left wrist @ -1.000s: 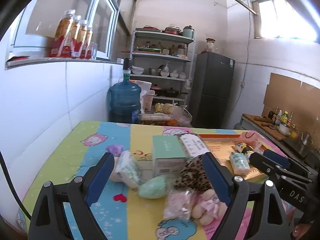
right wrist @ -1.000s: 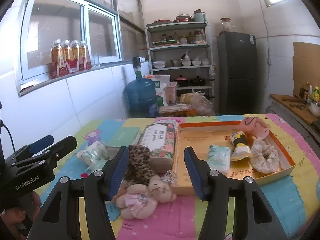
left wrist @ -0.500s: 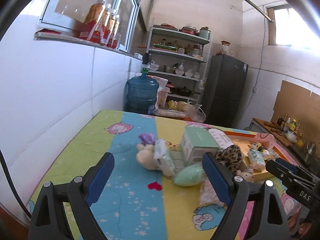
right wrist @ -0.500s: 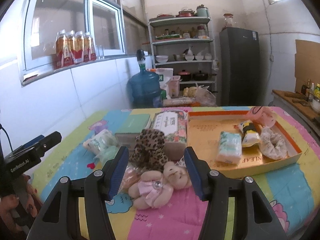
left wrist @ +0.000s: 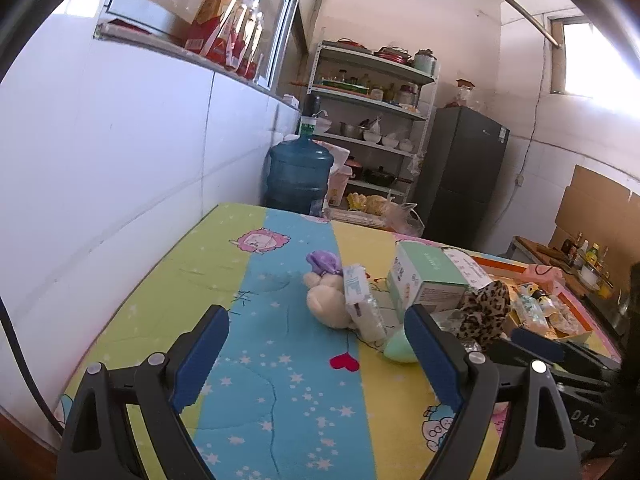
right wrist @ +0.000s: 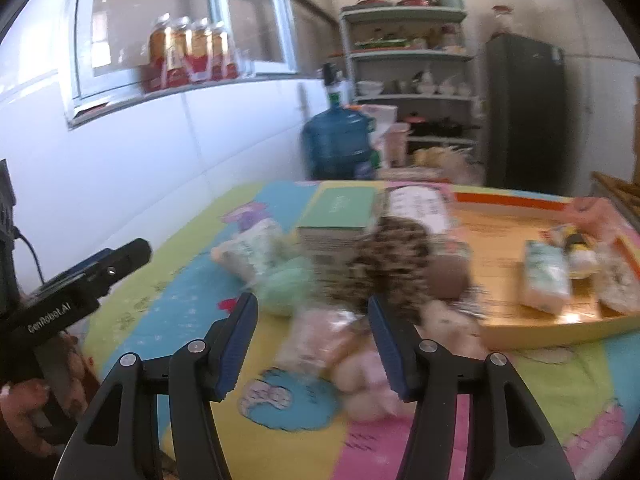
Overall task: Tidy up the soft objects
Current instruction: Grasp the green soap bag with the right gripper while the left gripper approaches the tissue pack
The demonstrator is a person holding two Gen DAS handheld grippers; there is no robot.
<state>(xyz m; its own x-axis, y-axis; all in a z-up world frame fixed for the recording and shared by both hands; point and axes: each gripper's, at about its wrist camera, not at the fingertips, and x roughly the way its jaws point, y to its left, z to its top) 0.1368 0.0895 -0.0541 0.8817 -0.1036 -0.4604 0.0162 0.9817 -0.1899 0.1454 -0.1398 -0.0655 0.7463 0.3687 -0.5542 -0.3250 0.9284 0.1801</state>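
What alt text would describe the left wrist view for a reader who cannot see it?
The open left gripper hovers empty above a colourful cartoon tablecloth. Ahead lie a cream plush toy, a tissue pack, a green box and a leopard-print item.

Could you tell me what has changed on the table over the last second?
Both tongs have swung toward the wall side: the left tongs now frame bare cloth, and the right tongs have closed in on the pink toy. Neither holds anything. The toys and the tray stayed put.
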